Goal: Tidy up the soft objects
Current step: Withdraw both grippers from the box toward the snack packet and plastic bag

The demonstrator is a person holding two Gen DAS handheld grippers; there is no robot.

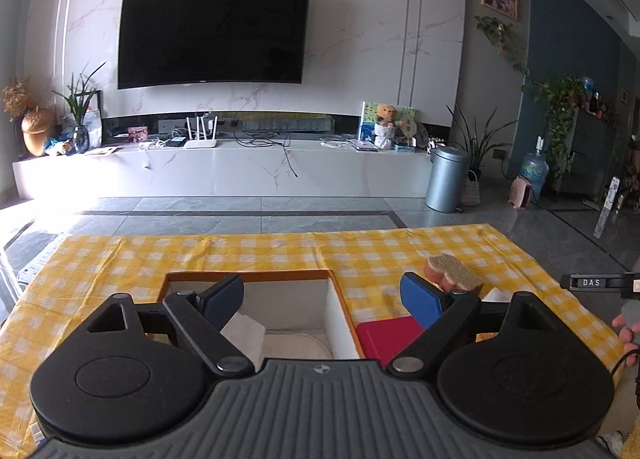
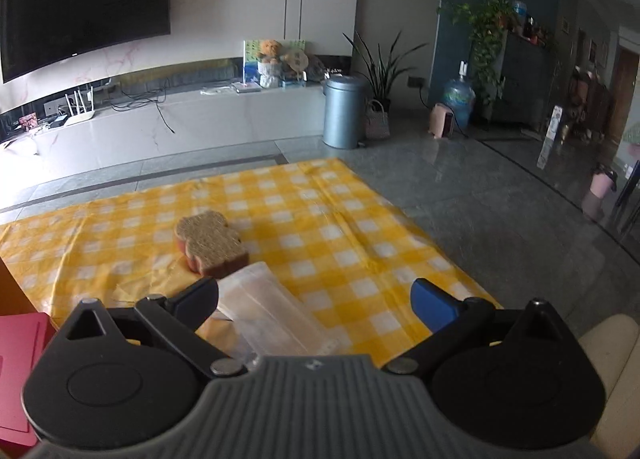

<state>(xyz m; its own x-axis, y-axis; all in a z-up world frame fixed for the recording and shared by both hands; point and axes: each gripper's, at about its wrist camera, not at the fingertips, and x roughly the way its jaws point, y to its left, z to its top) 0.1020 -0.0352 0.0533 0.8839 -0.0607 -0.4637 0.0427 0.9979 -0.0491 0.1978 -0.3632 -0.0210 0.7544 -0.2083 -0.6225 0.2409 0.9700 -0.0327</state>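
Presently both the left gripper [image 1: 322, 301] and right gripper [image 2: 316, 299] are hanging with jaws apart and empty, so the right one should be straddling the bear-shaped sponge [image 2: 210, 245] on the checked cloth [image 2: 320, 219], squeezing gently before carrying it to the open box [image 1: 340, 323].

A brown sponge [image 2: 210, 245] shaped like a little bear, with a rough tan top and orange sides, lying flat on the yellow checked cloth [image 2: 320, 219]. Just in front of it, a clear plastic pack of white face masks [image 2: 272, 311], lying flat and slanted. To the left, an open box [image 1: 340, 311] with orange edges and white walls, holding soft white things [image 1: 280, 339] inside. Right beside the box, a flat red thing [image 1: 386, 337], touching the box's side.
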